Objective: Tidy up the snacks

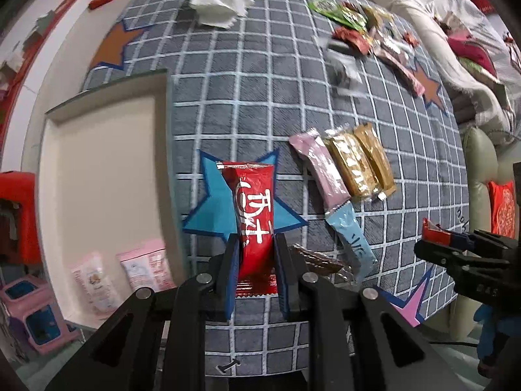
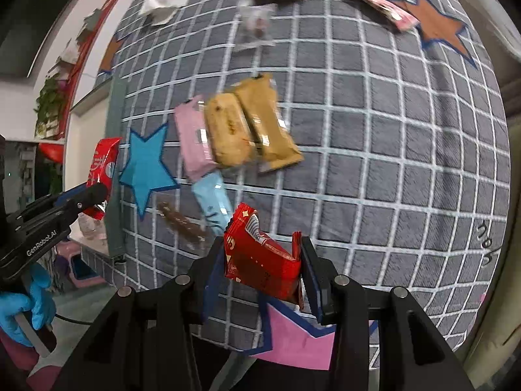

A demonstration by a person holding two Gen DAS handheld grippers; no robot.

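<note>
My left gripper (image 1: pixel 255 247) is shut on a long red snack bar (image 1: pixel 254 208) with white lettering, held above a blue star patch (image 1: pixel 211 205) on the grey checked cloth. It also shows in the right wrist view (image 2: pixel 103 169). My right gripper (image 2: pixel 263 254) is shut on a crumpled red snack packet (image 2: pixel 260 254), held above a pink star patch (image 2: pixel 293 335); it shows at the right edge of the left wrist view (image 1: pixel 438 236). A sorted row of bars lies on the cloth: pink (image 1: pixel 320 169), two golden ones (image 1: pixel 361 166), a light blue one (image 1: pixel 353 241) and a brown one (image 1: pixel 316 257).
A white tray (image 1: pixel 97 179) with a grey rim sits at the cloth's left edge. A pile of mixed snacks (image 1: pixel 364 32) lies at the far right of the cloth. A white crumpled cloth (image 1: pixel 221 0) lies at the far end. Brown star patches (image 2: pixel 439 26) mark the cloth.
</note>
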